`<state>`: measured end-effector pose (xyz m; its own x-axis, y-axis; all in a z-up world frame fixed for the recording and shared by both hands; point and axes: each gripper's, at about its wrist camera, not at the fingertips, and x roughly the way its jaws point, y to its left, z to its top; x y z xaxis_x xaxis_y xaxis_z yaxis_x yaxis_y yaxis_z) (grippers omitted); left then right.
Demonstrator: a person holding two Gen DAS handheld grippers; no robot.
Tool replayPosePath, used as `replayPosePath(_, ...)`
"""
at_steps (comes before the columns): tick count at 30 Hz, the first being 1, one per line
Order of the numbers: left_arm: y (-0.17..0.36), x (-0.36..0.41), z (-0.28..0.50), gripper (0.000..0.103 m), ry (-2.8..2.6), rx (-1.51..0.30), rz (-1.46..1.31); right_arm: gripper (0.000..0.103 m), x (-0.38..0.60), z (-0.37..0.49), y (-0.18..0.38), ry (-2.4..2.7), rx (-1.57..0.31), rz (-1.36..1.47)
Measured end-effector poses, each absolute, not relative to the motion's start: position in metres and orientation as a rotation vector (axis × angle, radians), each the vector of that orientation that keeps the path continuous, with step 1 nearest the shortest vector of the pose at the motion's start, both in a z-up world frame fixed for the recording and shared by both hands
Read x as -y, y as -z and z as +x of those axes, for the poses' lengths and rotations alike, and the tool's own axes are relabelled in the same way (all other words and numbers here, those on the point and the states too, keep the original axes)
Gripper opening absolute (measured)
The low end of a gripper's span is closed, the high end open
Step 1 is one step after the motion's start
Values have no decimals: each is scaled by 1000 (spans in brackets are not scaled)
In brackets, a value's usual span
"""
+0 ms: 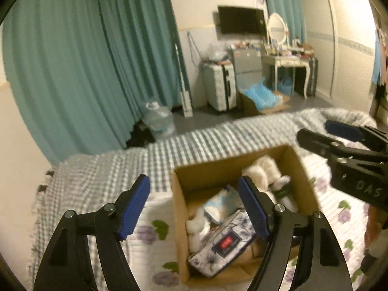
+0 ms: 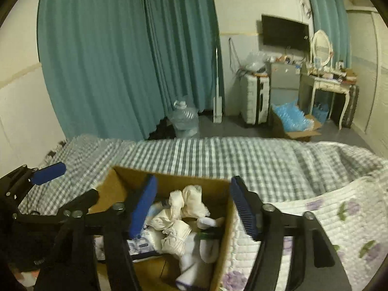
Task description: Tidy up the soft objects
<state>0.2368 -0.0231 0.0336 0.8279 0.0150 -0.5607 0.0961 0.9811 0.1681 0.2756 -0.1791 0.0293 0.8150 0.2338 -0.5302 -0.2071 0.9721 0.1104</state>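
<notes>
An open cardboard box (image 1: pixel 180 208) sits on the bed and also shows in the right wrist view (image 2: pixel 225 237). It holds white socks and soft cloth items (image 2: pixel 186 206), a light blue packet (image 1: pixel 222 205) and a floral pouch with a red label (image 1: pixel 225 242). My left gripper (image 1: pixel 194 208) is open and empty above the box's left wall. My right gripper (image 2: pixel 194 208) is open and empty above the box's right part. The right gripper also shows at the right of the left wrist view (image 1: pixel 322 133). The left gripper shows at the left of the right wrist view (image 2: pixel 70 181).
The bed has a floral quilt (image 2: pixel 339 218) and a grey checked blanket (image 2: pixel 218 155). Beyond the bed are teal curtains (image 2: pixel 109 60), a water jug (image 2: pixel 184 118), a suitcase (image 2: pixel 254 99), a box of blue packing (image 2: pixel 293 121) and a dressing table (image 2: pixel 327 82).
</notes>
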Motion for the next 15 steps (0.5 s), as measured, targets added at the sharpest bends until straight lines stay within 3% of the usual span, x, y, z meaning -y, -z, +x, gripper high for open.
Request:
replayPosePath(3, -67, 21, 205, 76, 33, -529, 179, 73, 189, 245, -69, -218, -513, 48)
replayPosePath(8, -120, 16, 136, 77, -65, -347, 145, 95, 200, 180, -138, -207, -394, 24)
replayPosePath(9, -125, 15, 124, 83, -77, -313, 142, 97, 203, 162, -152, -213, -368, 25)
replayPosePath(10, -131, 14, 108, 97, -91, -274, 132, 99, 204, 150, -161, -222, -351, 26)
replayPosePath(15, -150, 7, 45, 98, -79, -149, 61, 102, 204, 76, -200, -221, -211, -24)
